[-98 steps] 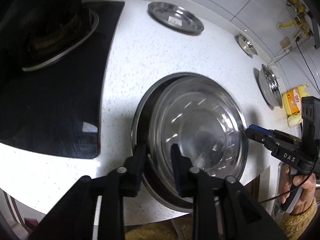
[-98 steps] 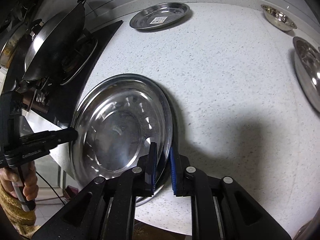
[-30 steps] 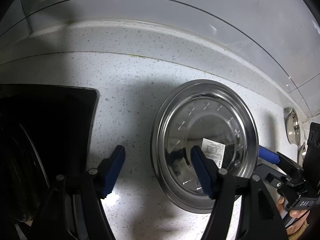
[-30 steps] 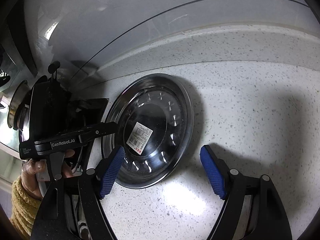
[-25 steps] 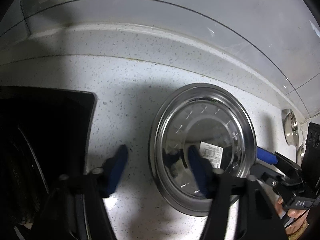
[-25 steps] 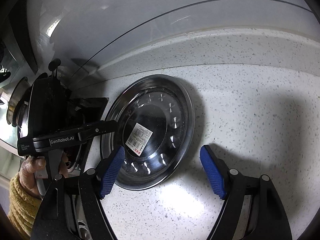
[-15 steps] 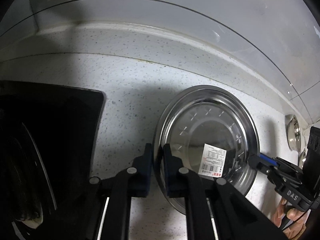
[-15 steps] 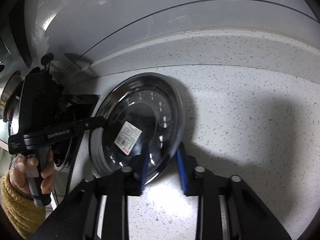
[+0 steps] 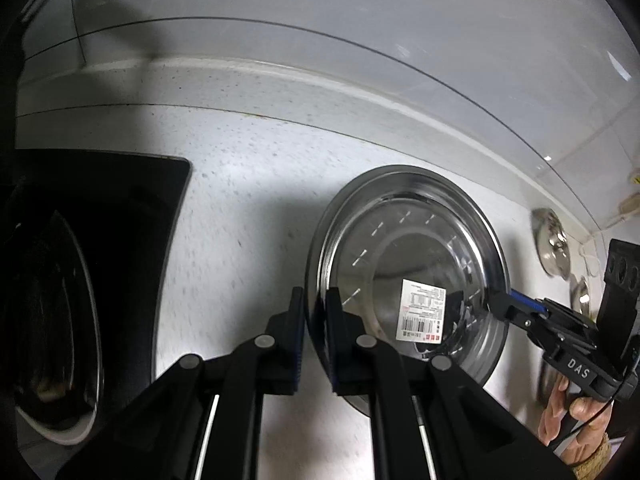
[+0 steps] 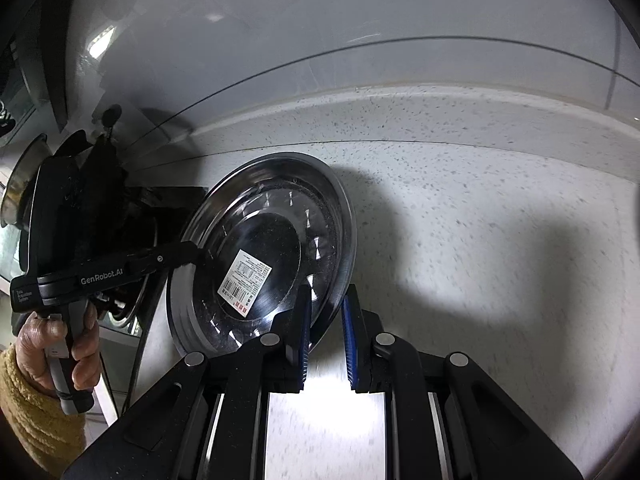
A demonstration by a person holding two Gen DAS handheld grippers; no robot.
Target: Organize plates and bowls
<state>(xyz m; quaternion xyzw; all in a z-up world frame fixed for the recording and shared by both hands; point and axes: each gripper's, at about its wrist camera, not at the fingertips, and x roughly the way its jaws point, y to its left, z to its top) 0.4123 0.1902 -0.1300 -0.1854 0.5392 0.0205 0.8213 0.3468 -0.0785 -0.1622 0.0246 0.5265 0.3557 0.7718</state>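
Note:
A steel plate with a white barcode label is held between my two grippers just above the speckled white counter, near the back wall. My left gripper is shut on the plate's left rim. My right gripper is shut on its right rim; the plate tilts up on that side. Each gripper shows in the other's view, the right one and the left one touching the rim.
A black hob with a dark wok lies to the left. Small steel bowls stand at the far right by the wall. The tiled back wall rises close behind the plate.
Both grippers, open around the plate a second ago, have closed on its opposite rims. The plate has tilted and come off the counter.

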